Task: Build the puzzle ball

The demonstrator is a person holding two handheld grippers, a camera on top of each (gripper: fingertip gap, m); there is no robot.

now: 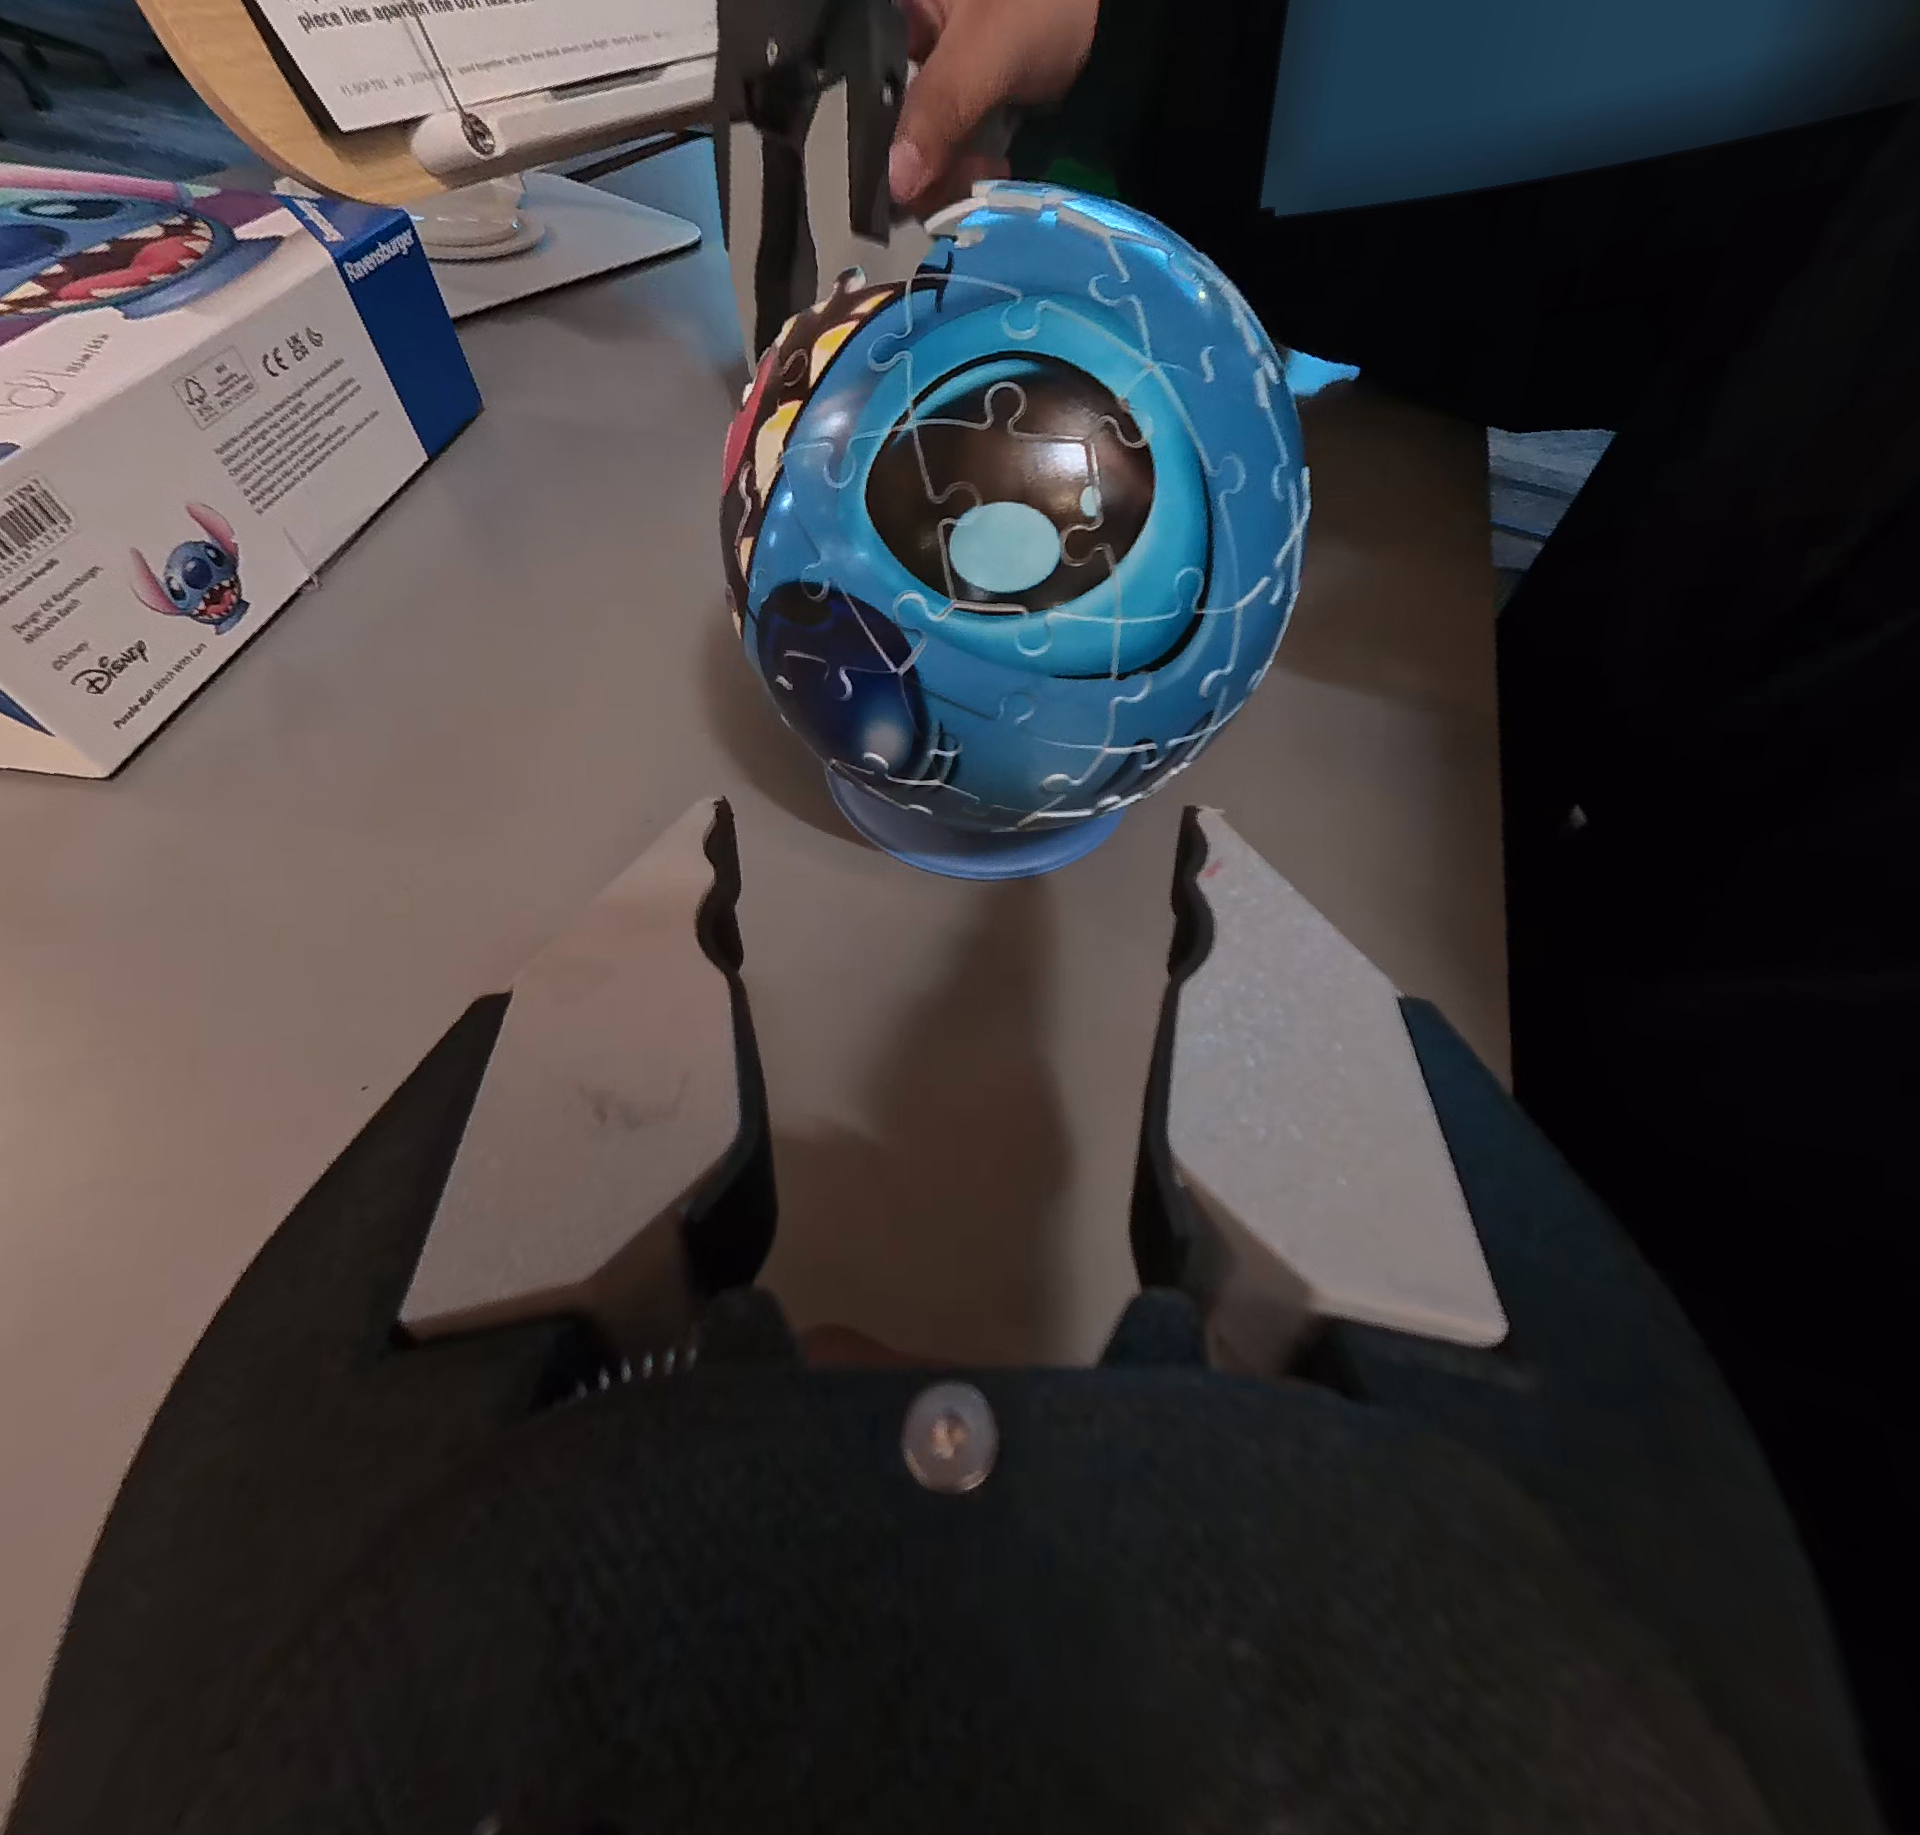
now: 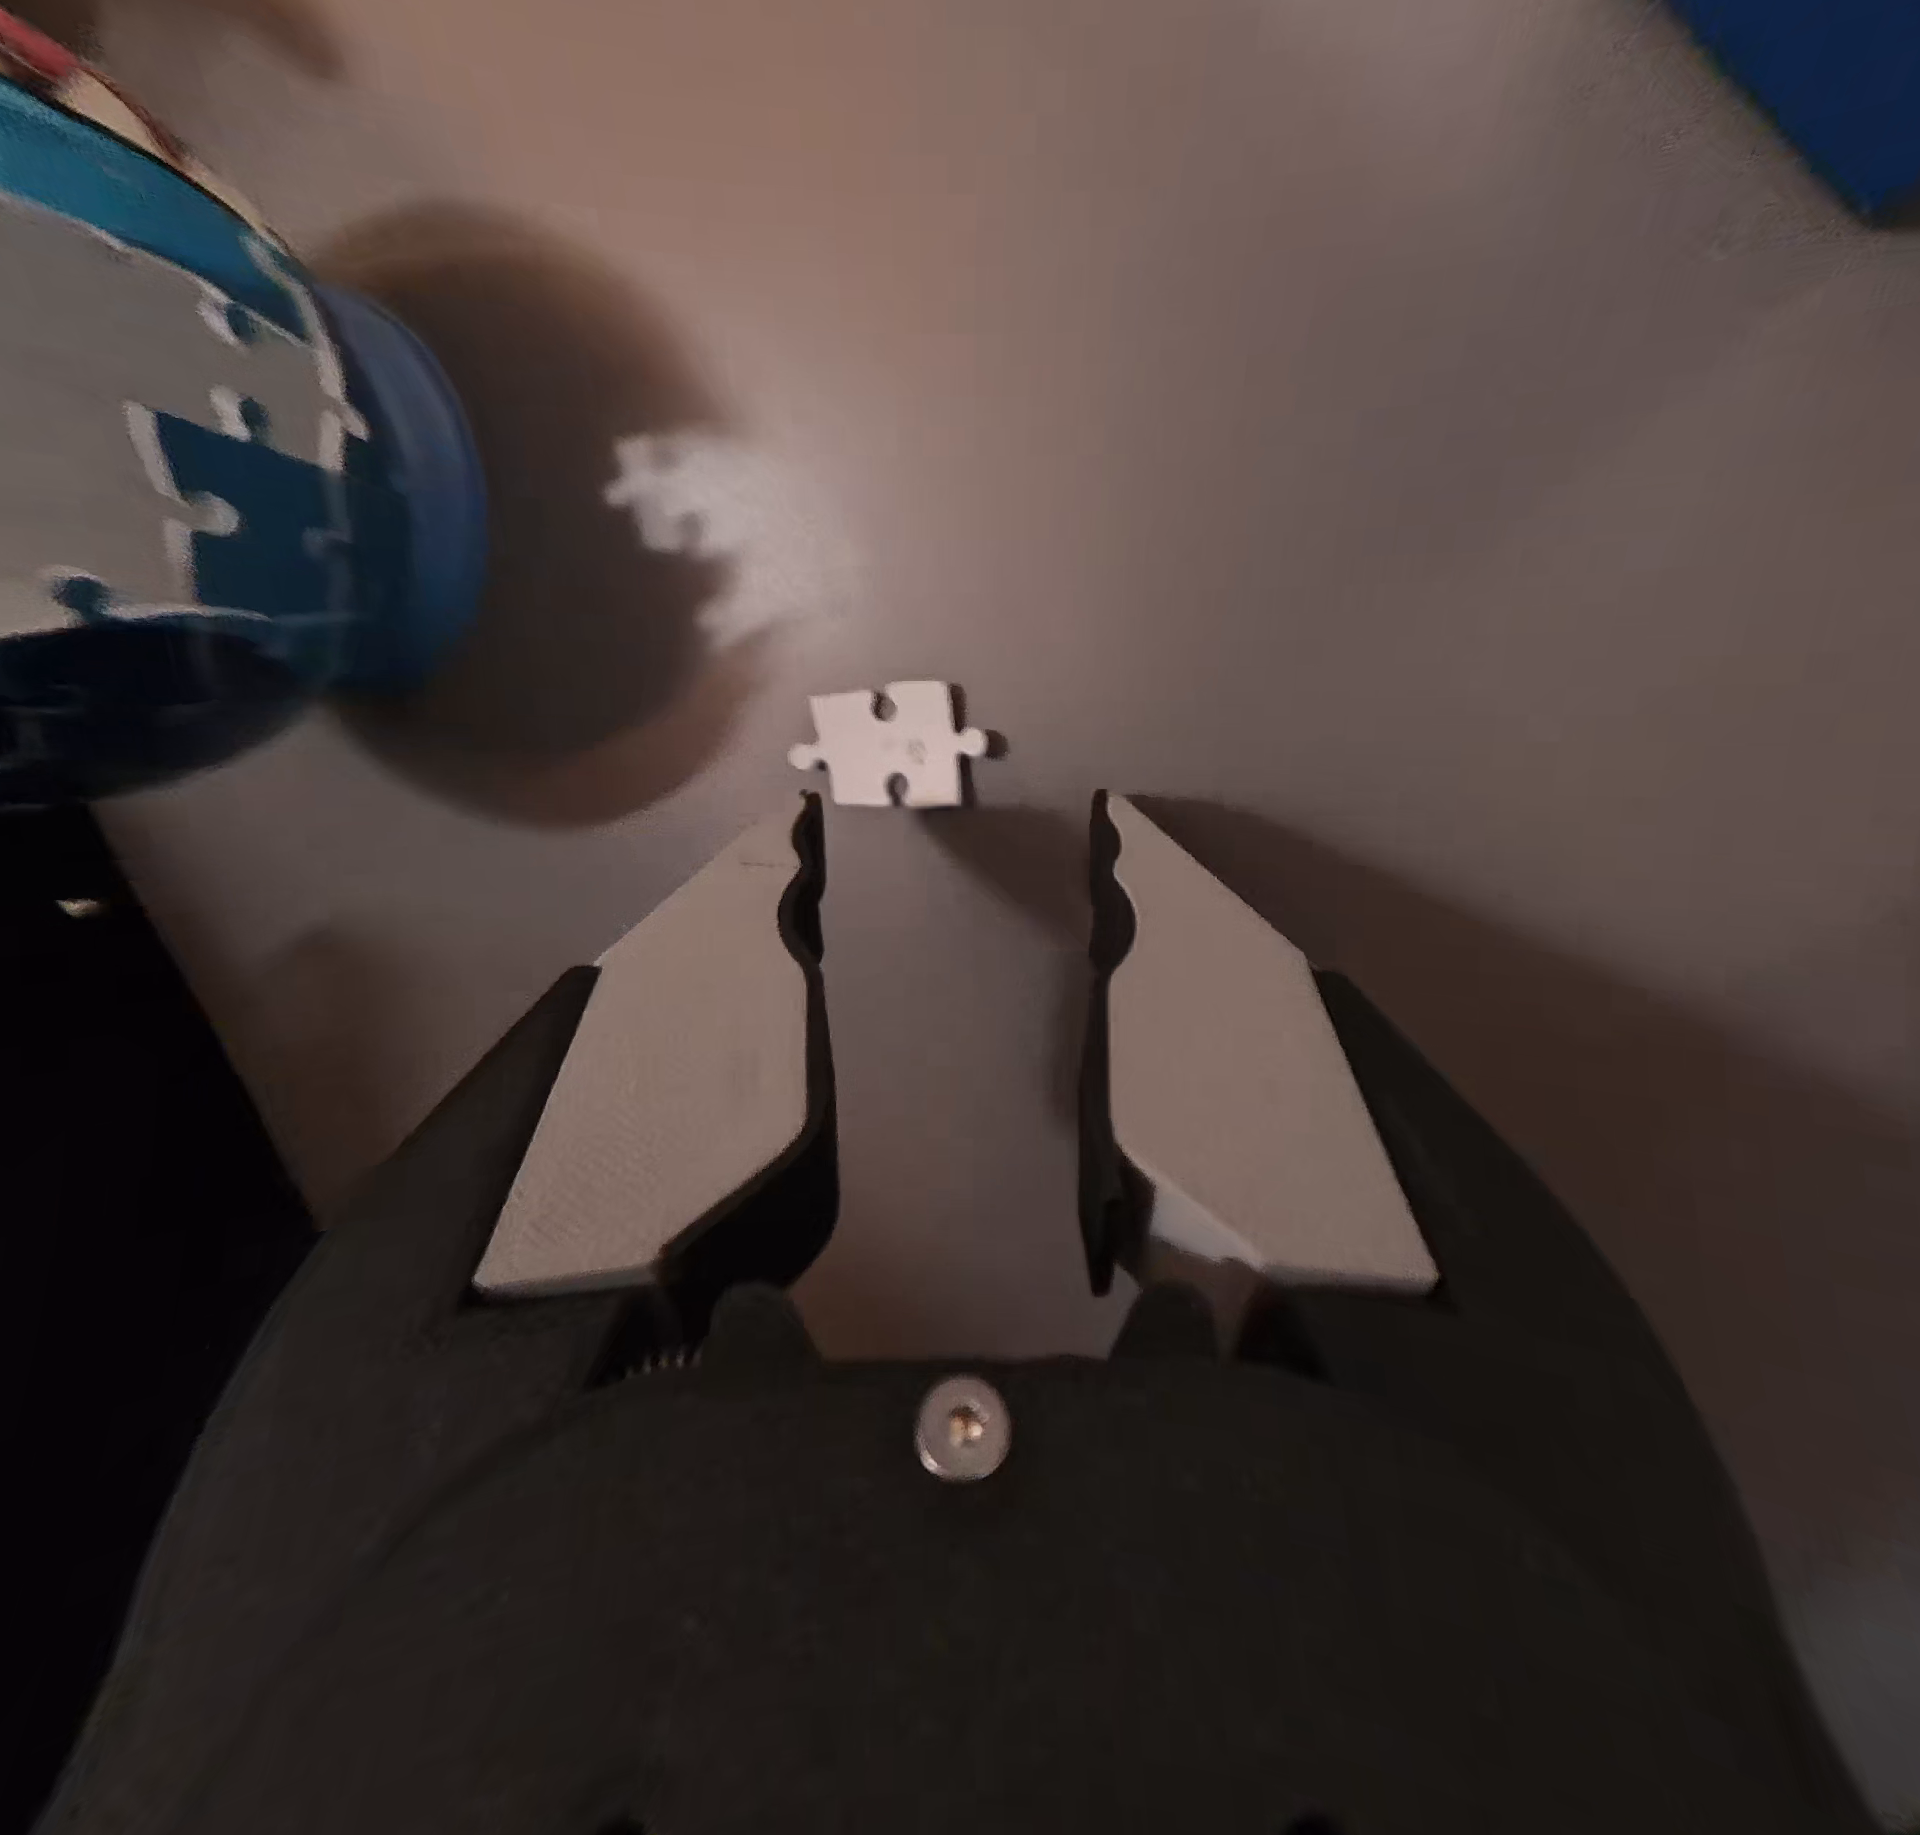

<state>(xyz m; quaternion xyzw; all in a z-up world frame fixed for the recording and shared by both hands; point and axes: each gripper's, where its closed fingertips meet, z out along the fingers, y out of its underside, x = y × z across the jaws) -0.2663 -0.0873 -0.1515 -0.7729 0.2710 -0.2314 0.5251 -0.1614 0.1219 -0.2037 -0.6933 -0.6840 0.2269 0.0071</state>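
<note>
The blue puzzle ball [image 1: 1023, 538] stands on its blue ring stand [image 1: 977, 840] on the grey table. Its near side is built; a gap shows at the upper left. My left gripper [image 1: 956, 829] is open and empty, fingertips just short of the stand. In the right wrist view the ball [image 2: 208, 435] is blurred at the left, with several pieces absent on this side. A single white piece [image 2: 894, 746] lies face down on the table just ahead of my open, empty right gripper [image 2: 956, 809]. The right gripper [image 1: 821, 258] also shows behind the ball, pointing down.
The puzzle's box [image 1: 208, 455] lies on the table at the left, seen as a blue corner [image 2: 1787, 50] in the right wrist view. A printed sheet on a stand [image 1: 468, 40] is behind it. A pale jigsaw-shaped patch [image 2: 717, 528] sits in the ball's shadow. The table edge [image 1: 1496, 746] runs along the right. One gripper's finger ends stand about 25 cm off the other's.
</note>
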